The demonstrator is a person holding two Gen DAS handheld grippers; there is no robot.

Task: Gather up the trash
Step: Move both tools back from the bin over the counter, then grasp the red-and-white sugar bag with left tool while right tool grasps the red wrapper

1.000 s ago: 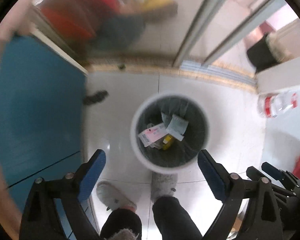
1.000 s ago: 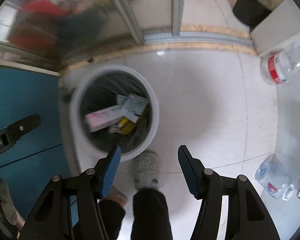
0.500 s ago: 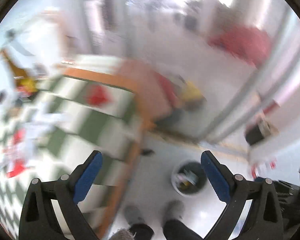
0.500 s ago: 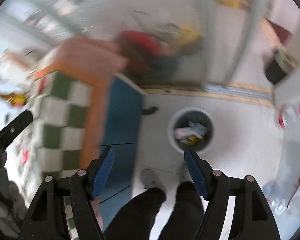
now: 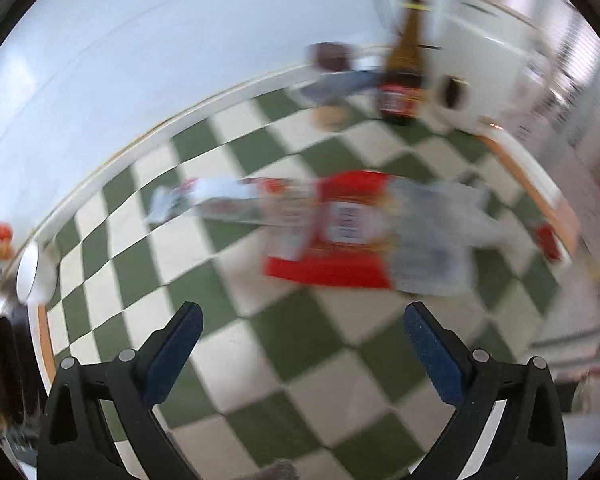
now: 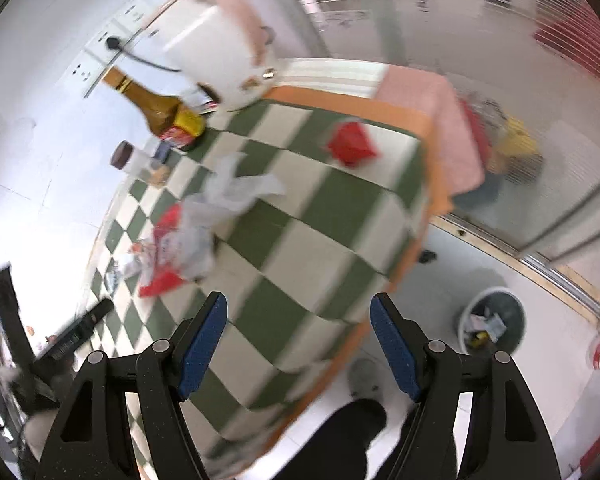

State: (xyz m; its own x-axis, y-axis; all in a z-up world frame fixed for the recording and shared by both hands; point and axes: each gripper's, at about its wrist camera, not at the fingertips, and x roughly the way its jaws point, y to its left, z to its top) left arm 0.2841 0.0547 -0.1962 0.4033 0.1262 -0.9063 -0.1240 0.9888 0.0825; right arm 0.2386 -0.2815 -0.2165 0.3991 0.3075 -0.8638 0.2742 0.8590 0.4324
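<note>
The red wrapper (image 5: 339,232) and crumpled clear plastic (image 5: 435,240) are lying on the checkered tabletop (image 5: 260,344), long axis running crosswise, just ahead of the left gripper (image 5: 301,344), which is gaping empty and nearer; the right gripper (image 6: 298,340) is likewise hanging wide apart, empty.

The checked tablecloth (image 5: 228,356) lies bare straight ahead of the left gripper (image 5: 303,350), whose fingers stand wide apart. At twelve o'clock a blurred heap of red wrapper (image 5: 339,232) and clear plastic bag (image 5: 431,240) blocks the middle. Farther off, at one o'clock, a brown bottle (image 5: 403,80) stands upright near the wall. In the right view, bare cloth runs between the heap and a red packet (image 6: 351,144) at the far edge.
</note>
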